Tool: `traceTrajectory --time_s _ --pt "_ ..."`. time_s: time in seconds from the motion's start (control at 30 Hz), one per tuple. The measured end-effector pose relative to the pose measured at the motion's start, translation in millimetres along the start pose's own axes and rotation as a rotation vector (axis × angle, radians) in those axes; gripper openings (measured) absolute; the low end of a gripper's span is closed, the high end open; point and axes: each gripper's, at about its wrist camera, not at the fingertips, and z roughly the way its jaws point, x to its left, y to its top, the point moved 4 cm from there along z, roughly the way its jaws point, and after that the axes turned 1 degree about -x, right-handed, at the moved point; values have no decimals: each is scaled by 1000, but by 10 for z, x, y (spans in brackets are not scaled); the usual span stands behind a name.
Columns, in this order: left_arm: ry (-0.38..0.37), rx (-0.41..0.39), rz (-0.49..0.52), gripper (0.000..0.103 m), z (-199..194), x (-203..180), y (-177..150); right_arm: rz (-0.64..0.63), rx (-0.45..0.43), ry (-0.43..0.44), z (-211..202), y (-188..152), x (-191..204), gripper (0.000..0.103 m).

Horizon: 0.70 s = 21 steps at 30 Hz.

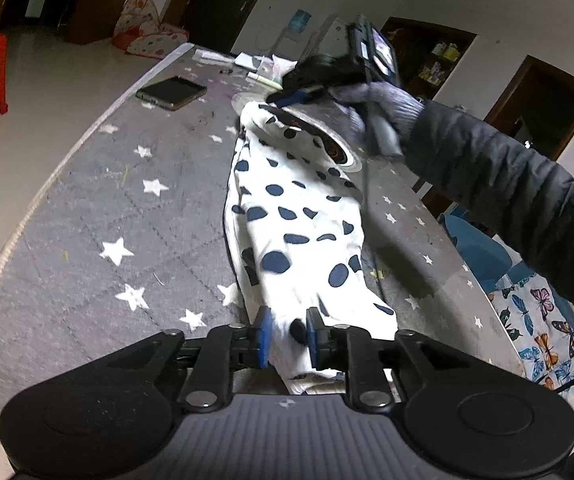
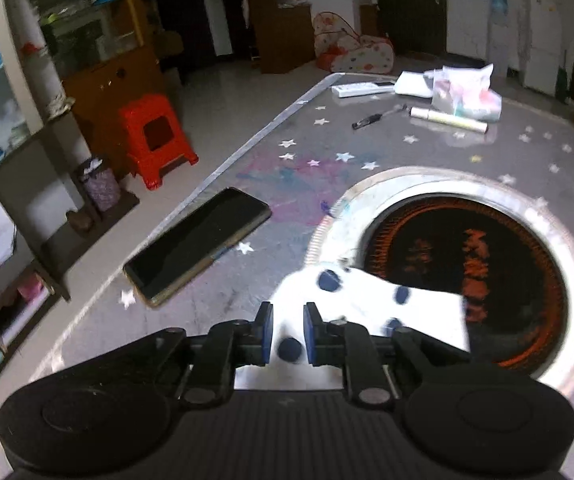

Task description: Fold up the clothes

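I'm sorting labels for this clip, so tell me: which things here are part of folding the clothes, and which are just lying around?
In the job:
spotted garment
left gripper
right gripper

Lying about:
phone
remote
round inset
plastic bag
red stool

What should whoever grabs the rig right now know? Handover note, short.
Left tongs: shut on the near end of the spotted garment.
Right tongs: shut on its far end, over the round burner set in the table.
Garment lies stretched long and narrow between both tongs, apparently already folded lengthwise.
Left: probably bring one end over the other, then flatten.
Mind the phone beside the far end.
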Motion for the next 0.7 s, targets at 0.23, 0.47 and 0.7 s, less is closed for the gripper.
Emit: traceTrajectory --time_s 0.23,0.47,0.7 --pt "38 -33 56 29 -181 -21 94 -126 56 4 -407 -463 -151 16" --pt "1 -38 90 26 21 -182 308 -157 68 33 -720 -993 -254 16" --pt "-34 11 135 26 555 -338 447 -174 65 67 -799 -1256 -231 16"
